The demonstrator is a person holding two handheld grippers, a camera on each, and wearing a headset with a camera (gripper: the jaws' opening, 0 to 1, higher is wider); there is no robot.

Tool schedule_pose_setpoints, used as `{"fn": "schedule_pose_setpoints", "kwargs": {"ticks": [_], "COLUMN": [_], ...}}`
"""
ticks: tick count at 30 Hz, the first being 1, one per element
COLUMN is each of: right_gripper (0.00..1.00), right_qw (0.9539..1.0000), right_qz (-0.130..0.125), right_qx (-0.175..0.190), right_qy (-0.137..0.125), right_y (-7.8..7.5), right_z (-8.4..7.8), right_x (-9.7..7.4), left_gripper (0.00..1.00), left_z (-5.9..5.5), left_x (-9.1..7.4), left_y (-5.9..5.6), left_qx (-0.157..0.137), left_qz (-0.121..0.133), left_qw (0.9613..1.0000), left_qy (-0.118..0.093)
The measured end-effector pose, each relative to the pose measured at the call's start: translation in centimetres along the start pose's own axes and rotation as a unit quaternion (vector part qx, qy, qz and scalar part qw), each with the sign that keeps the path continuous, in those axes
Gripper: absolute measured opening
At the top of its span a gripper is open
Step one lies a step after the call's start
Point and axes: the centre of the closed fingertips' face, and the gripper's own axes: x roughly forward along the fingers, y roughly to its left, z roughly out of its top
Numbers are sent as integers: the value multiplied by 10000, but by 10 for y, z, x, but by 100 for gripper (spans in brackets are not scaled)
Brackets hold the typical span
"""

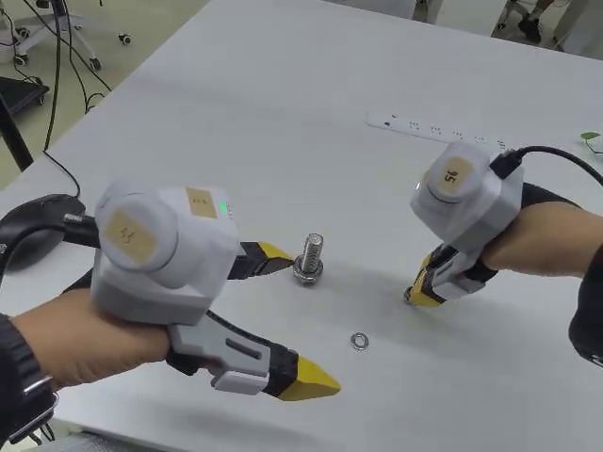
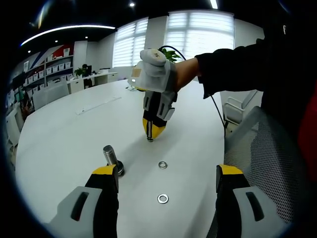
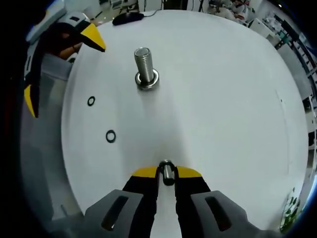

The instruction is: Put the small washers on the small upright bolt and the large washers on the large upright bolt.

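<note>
Left claw [image 1: 294, 317]: jaws spread wide, held low over surface [image 1: 283, 122], gripped from behind by left hand [image 1: 66, 344]. Right claw [image 1: 421, 298]: pitched steeply down, tips at surface, jaws clamped on small bolt [image 3: 167, 172]; right hand [image 1: 542, 240] behind.

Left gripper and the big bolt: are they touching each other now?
Apart. The right gripper view shows a strip of bare table between the left gripper and the big bolt.

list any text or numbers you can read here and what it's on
No text reads clearly.
Tan sticker on the right gripper: two dark characters, too blurred to read.
Tan sticker on the left gripper: faint mark, unreadable.
White power strip: markings too small.
</note>
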Motion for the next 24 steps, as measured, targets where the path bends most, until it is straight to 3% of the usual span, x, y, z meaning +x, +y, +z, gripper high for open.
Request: {"fn": "schedule_pose_setpoints", "kwargs": {"ticks": [24], "right_gripper": [19], "right_qw": [10000], "right_qz": [-20], "right_qx": [1], "right_qy": [-71], "right_y": [-1], "right_z": [4], "right_x": [-1], "left_gripper": [80], "left_z": [0], "left_x": [0], "left_y": [1], "left_qx": [4], "left_qz": [-10], "left_qw": [10000], "left_qy": [13]}}
